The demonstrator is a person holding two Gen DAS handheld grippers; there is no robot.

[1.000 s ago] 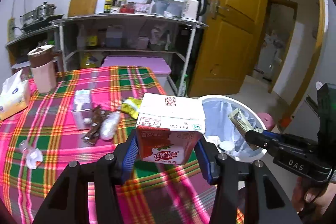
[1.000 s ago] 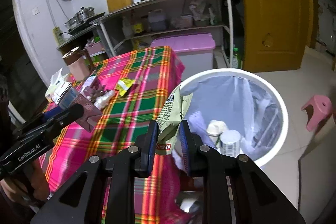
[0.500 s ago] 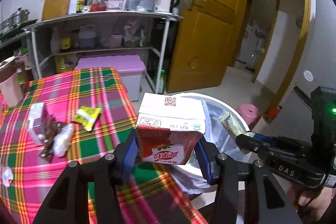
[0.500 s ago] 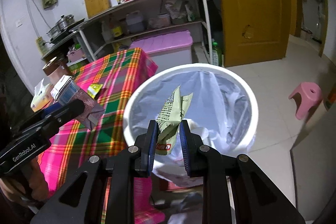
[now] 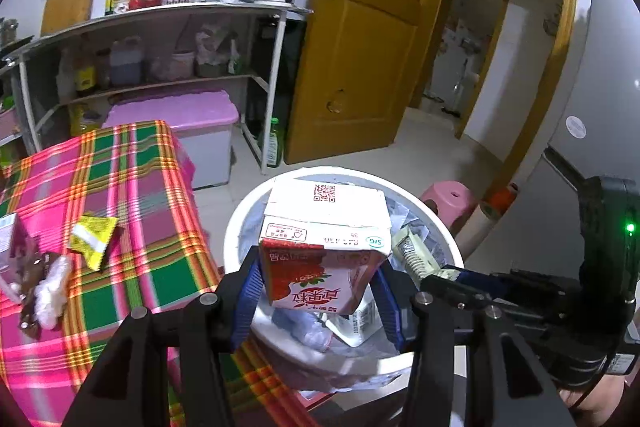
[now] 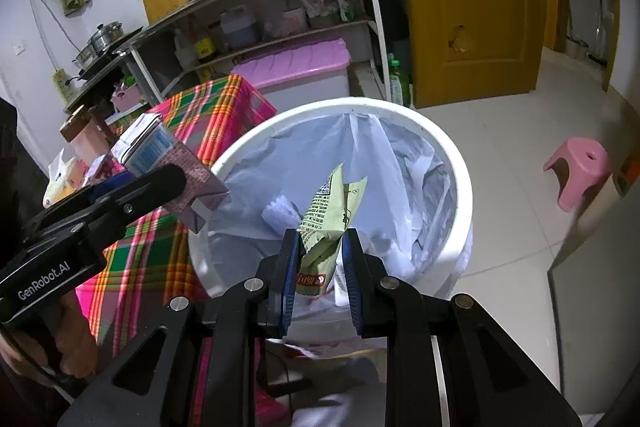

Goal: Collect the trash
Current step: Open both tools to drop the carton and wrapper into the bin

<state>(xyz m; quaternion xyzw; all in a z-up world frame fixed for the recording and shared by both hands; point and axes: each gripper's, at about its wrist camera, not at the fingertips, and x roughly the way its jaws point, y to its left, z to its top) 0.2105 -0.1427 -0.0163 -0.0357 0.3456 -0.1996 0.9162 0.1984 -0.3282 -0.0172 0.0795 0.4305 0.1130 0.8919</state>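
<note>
My left gripper is shut on a pink strawberry milk carton and holds it over the left side of the white trash bin. My right gripper is shut on a pale green snack wrapper and holds it above the bin's open mouth. The bin has a clear liner with cartons and crumpled trash inside. In the right wrist view the left gripper and its carton hang over the bin's left rim. In the left wrist view the right gripper holds the wrapper beside the carton.
A table with a pink and green plaid cloth stands left of the bin, with a yellow packet, brown and white wrappers and a small carton on it. A pink stool, shelves and a yellow door lie beyond.
Both grippers have moved from over the table's edge to over the bin, each still holding its item. The bin now fills the middle of both views.
</note>
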